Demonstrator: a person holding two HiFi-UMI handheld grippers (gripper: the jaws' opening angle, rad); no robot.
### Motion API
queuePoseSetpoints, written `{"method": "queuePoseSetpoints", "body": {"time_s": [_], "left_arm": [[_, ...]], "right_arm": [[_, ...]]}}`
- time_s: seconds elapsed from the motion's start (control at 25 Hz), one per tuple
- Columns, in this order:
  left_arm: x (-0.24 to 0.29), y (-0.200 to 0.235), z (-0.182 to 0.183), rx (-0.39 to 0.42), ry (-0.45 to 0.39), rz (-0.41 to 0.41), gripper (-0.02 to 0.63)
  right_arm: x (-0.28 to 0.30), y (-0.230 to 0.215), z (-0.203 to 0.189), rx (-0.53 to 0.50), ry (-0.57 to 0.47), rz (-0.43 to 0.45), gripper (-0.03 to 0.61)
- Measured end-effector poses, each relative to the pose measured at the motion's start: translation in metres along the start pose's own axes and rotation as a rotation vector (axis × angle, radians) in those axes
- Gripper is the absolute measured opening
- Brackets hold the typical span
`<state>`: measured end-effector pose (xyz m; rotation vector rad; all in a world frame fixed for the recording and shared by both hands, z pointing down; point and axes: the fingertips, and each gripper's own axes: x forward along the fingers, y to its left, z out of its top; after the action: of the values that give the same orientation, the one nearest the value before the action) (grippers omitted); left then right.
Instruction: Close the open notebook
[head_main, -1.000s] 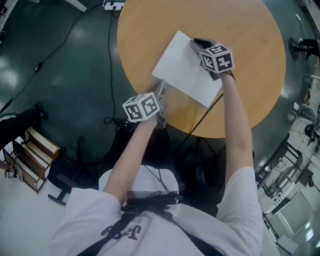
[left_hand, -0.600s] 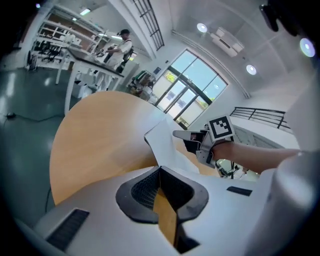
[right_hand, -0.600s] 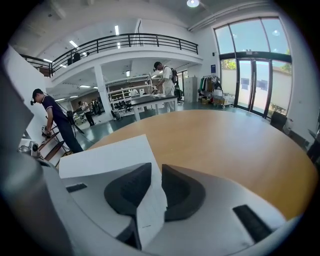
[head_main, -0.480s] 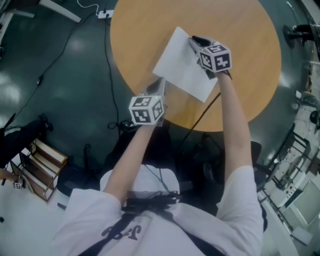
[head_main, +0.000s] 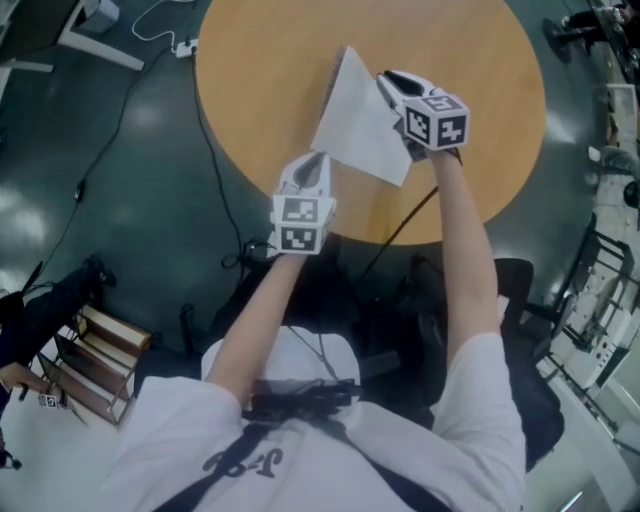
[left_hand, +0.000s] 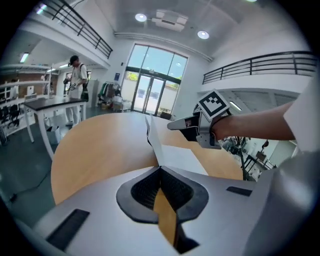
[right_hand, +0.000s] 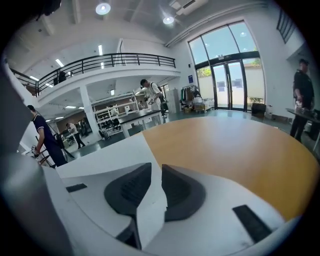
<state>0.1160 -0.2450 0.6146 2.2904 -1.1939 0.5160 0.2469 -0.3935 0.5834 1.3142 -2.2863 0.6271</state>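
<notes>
A round wooden table takes up the upper half of the head view, standing on a dark green floor crossed by black cables.

The open notebook sits near the table's middle, a little toward the edge nearest the person. Its right half lies flat on the tabletop with the white pages up. Its left half is lifted off the table and stands steeply, almost on edge. In the left gripper view this raised leaf rises from the jaws toward the spine, with the flat white page beside it.

The left gripper hangs over the table's near edge. Its jaws are pressed together on the lower edge of the lifted leaf, and a thin brown strip of that leaf shows between the pads.

The right gripper reaches in over the table's middle at the notebook's right side. In its own view its jaws stand only a narrow gap apart, clamped on the white page that fills the gap. Bare tabletop stretches beyond.
</notes>
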Motion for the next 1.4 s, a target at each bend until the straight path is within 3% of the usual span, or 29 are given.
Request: {"method": "queuePoseSetpoints", "body": {"time_s": [0.24,0.44,0.76,0.96,1.4], "left_arm": [[0.001,-0.020,0.006,0.223,0.008,-0.010,0.017],[0.009,-0.033,0.014,0.458,0.014,-0.060,0.017],[0.024,-0.066,-0.003,0.702,0.049,-0.132,0.017],[0.028,-0.081,-0.028,0.775,0.102,-0.180,0.017],[0.035,-0.099,-0.062,0.786,0.214,-0.209,0.017]], "right_arm": [[-0.056,-0.013,-0.011,0.077,-0.073,-0.058,0.091],[-0.085,-0.018,-0.015,0.149,-0.131,-0.115,0.091],[-0.119,-0.009,-0.036,0.211,-0.185,-0.164,0.091],[-0.131,-0.007,-0.062,0.250,-0.172,-0.188,0.091],[-0.146,-0.017,-0.087,0.369,-0.190,-0.241,0.091]]}}
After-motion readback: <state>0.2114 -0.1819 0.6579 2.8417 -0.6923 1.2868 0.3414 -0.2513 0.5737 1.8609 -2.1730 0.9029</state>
